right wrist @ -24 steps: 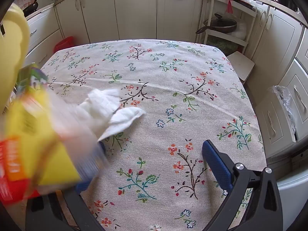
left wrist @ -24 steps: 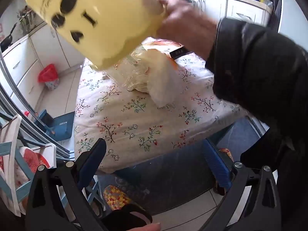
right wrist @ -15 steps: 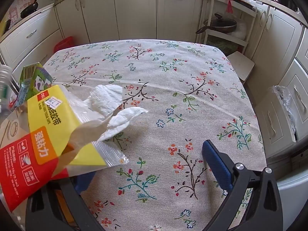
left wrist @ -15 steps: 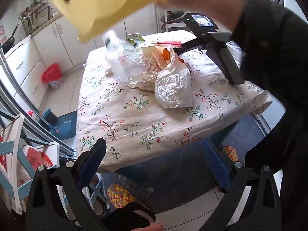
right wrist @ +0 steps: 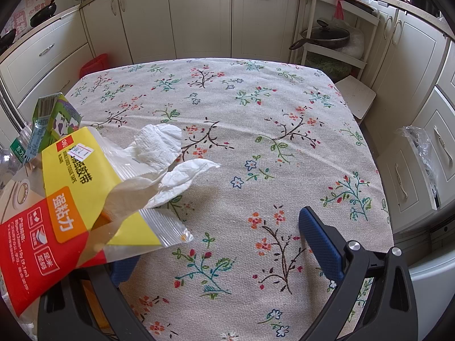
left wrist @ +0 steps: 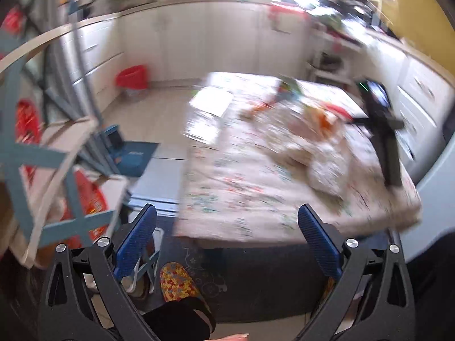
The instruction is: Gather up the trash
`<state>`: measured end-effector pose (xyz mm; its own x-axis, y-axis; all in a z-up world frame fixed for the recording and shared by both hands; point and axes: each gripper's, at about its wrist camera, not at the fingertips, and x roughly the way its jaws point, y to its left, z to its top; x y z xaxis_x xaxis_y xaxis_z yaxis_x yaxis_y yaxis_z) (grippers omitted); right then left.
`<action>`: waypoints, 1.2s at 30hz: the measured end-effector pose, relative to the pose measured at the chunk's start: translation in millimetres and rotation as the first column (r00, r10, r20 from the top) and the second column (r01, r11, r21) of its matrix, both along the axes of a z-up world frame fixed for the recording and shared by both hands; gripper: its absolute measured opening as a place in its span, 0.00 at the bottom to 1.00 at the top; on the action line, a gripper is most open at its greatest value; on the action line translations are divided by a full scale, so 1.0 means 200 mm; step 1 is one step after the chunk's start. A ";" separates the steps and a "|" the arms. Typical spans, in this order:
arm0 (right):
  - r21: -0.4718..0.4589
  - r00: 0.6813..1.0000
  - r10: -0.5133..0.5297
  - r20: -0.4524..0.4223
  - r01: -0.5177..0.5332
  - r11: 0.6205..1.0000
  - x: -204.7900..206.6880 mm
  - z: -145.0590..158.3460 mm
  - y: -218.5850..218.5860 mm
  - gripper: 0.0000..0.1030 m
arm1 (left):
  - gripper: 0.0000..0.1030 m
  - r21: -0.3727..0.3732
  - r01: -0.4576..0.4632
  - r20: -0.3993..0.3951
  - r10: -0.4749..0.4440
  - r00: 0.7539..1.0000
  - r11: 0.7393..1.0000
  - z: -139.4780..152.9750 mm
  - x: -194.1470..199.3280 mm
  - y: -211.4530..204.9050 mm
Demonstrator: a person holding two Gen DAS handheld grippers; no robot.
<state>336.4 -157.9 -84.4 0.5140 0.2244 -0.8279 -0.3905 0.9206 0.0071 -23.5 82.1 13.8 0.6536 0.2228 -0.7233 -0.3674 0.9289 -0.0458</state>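
Your right hand-held gripper (right wrist: 224, 244) rests over the bench (right wrist: 284, 147) with its jaws spread wide and nothing between the pads. A torn yellow and red wrapper (right wrist: 68, 207) lies across its left finger, hiding most of that pad. A crumpled white tissue (right wrist: 167, 167) pokes out of the wrapper just ahead and left of the gripper. A green carton (right wrist: 54, 113) and a clear plastic bottle (right wrist: 20, 147) sit behind it at the bench's left edge.

Your left hand-held gripper (left wrist: 227, 241) is also released and empty, held off the bench's near edge. In its blurred view the trash pile (left wrist: 310, 133) lies well ahead on the floral tablecloth (left wrist: 239, 199).

Cream cabinets (right wrist: 199, 14) ring the room. A red bin (left wrist: 132, 76) stands on the floor, and a lidded pan (right wrist: 324, 35) sits on a white rack.
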 end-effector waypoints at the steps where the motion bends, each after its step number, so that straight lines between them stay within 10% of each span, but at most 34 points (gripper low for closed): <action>1: 0.000 1.000 0.000 0.000 0.000 1.000 0.00 0.00 0.00 0.93 | 0.92 -0.002 -0.037 0.011 0.037 0.999 0.999 0.01 -0.02 0.04; 10: 0.000 1.000 0.000 0.000 0.000 1.000 0.00 0.00 0.00 0.93 | 0.92 0.006 -0.350 0.134 0.346 0.929 0.937 0.12 -0.21 0.34; 36: -0.001 1.000 0.001 0.000 -0.001 1.000 0.00 0.00 0.00 0.93 | 0.93 0.092 -0.036 0.018 0.035 0.999 0.995 0.05 0.11 -0.13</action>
<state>336.3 -158.0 -84.6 0.5138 0.2243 -0.8280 -0.3911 0.9203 0.0066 -1.2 56.5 24.6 0.6556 0.3117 -0.6878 -0.4002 0.9158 0.0335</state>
